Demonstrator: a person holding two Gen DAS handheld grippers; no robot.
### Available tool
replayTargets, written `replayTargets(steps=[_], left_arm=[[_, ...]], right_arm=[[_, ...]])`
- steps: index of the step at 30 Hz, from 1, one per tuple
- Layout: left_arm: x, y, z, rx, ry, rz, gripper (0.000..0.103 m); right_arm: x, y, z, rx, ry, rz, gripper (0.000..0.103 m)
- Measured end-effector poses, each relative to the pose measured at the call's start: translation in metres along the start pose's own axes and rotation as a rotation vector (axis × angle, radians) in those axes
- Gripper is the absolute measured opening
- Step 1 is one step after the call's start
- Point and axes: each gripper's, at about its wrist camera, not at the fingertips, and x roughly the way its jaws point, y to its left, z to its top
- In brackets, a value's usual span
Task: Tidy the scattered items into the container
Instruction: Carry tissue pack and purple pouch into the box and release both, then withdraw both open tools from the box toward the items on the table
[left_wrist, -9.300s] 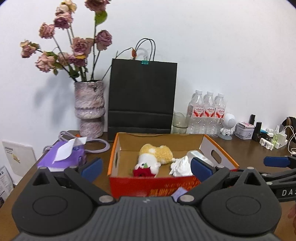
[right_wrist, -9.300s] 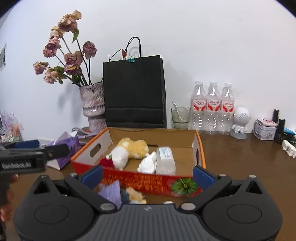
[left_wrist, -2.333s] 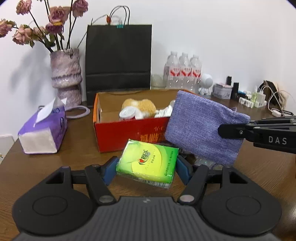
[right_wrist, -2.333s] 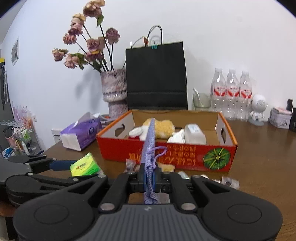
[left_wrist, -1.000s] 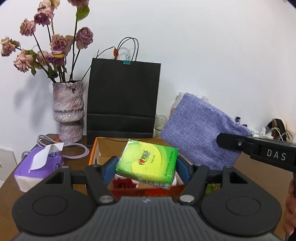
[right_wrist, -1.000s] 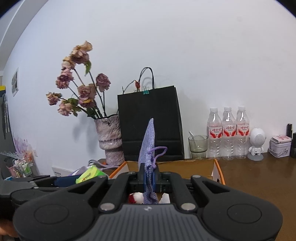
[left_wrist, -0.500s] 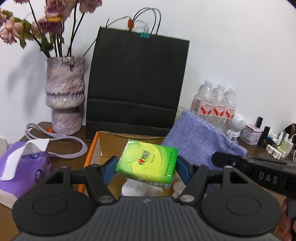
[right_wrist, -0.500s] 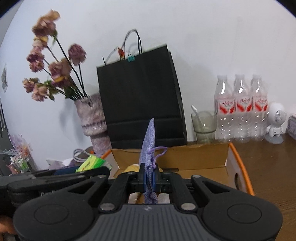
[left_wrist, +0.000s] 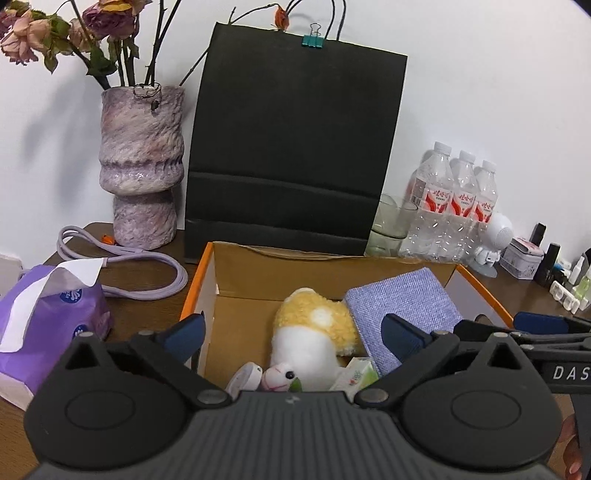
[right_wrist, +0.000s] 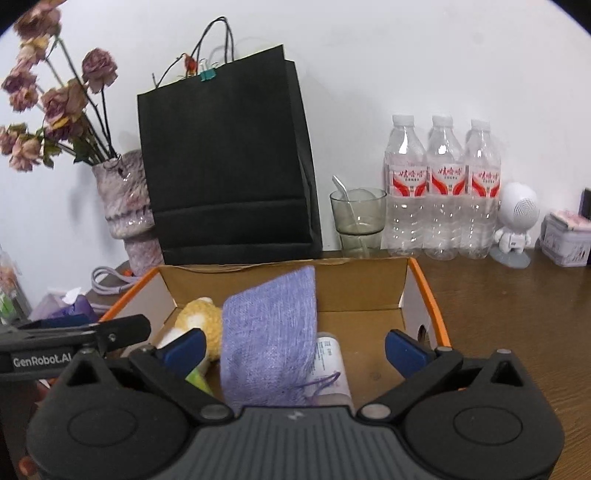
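The orange-rimmed cardboard box (left_wrist: 207, 273) lies right under both grippers. My left gripper (left_wrist: 291, 334) hangs over its near-left part, jaws opening wide, pads touching nothing. The green tissue pack (left_wrist: 356, 374) lies loose in the box below it, half hidden, beside a yellow-and-white plush toy (left_wrist: 314, 325). My right gripper (right_wrist: 294, 349) has its jaws opening too. The purple cloth pouch (right_wrist: 269, 332) rests free between them, leaning on the box's contents, clear of both pads. That pouch (left_wrist: 402, 306) sits to the right of the plush. A white packet (right_wrist: 328, 354) lies under it.
Behind the box stand a black paper bag (left_wrist: 291, 147) and a mottled vase (left_wrist: 142, 162) of dried roses. A purple tissue box (left_wrist: 51, 314) and a lilac cable (left_wrist: 147, 266) lie left. Water bottles (right_wrist: 443, 192), a glass (right_wrist: 356, 218), a white robot figure (right_wrist: 517, 225) and a tin (right_wrist: 567, 238) stand right.
Both grippers came down closer over the box and let go. The green tissue pack dropped from the left jaws and the purple pouch from the right, both into the box.
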Motion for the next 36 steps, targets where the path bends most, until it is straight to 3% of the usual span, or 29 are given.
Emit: replayTargets(steps=[22, 36], left_arm=[[-0.004, -0.002, -0.001, 0.022, 0.011, 0.041, 0.103], [-0.051, -0.011, -0.023, 0.061, -0.007, 0.034, 0.103]], right_arm=[[0.000, 0.004, -0.001, -0.032, 0.021, -0.007, 0.103], [-0.038, -0.010, -0.023, -0.051, 0.029, -0.041, 0.103]])
